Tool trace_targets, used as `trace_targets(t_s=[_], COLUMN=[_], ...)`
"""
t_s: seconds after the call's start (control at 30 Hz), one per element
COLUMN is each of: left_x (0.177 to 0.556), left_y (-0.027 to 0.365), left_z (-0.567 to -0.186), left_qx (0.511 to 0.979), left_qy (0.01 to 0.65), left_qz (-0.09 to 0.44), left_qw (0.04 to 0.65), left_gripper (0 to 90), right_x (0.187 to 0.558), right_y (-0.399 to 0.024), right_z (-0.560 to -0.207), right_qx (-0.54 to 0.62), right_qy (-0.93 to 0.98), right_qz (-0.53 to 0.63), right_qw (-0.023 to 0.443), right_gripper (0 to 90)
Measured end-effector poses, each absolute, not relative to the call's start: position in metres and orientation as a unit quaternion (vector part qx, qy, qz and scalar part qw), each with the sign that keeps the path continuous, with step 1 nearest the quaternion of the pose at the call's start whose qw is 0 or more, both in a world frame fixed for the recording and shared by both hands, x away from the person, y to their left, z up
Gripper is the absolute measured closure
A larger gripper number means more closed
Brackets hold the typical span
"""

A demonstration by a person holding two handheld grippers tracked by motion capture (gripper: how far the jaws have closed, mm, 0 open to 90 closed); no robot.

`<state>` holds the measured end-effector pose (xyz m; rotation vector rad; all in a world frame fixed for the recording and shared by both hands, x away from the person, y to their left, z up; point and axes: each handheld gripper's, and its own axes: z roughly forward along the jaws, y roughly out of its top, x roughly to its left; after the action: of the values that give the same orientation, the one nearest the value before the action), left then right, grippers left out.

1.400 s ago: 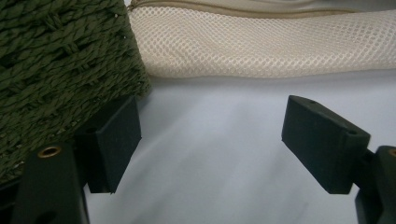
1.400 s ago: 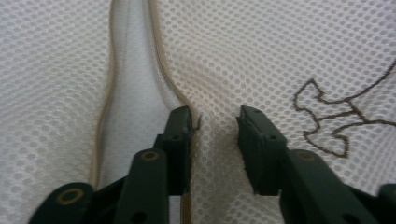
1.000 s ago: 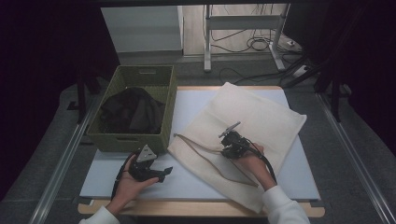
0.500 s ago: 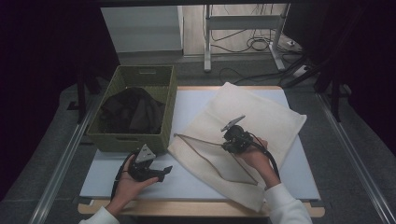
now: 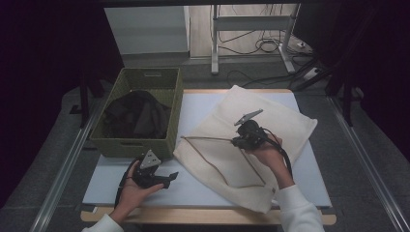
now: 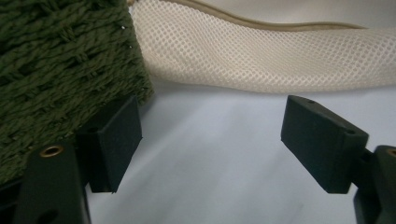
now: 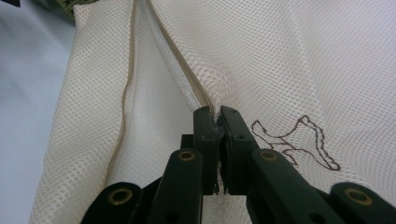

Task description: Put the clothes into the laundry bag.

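Right gripper (image 7: 217, 114): jaws are being held clamped on the upper edge of the mesh bag's (image 5: 270, 121) opening.
Left gripper (image 6: 210, 140): jaws are being kept apart, holding nothing, just beside the basket (image 5: 126, 145).
Bag: is lying right of the basket, long axis diagonal; its mouth is being faced toward the nearer left gripper.
Room: bare table (image 5: 203, 188) is being left open in front.

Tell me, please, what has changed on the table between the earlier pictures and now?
The right gripper, shut on the upper edge of the mesh bag, has risen and lifted that edge, so the bag's mouth gapes wider. The left gripper stayed open on the table beside the green basket. The basket and the dark clothes in it did not move.
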<state>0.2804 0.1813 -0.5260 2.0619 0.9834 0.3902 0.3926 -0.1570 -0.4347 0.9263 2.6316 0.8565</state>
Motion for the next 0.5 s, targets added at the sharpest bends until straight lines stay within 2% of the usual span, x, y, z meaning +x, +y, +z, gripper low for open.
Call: trace_targets(t_s=[0.5], left_x=[0.282], left_y=[0.18], left_z=[-0.528], left_qx=[0.816], left_qy=[0.39], left_qz=[0.148], left_qw=[0.401], left_gripper=[21.6], right_x=[0.395], right_y=[-0.176], right_z=[-0.412], right_qx=[0.323], right_qy=[0.878], right_qz=[0.331], right_qw=[0.121], right_gripper=[86.1])
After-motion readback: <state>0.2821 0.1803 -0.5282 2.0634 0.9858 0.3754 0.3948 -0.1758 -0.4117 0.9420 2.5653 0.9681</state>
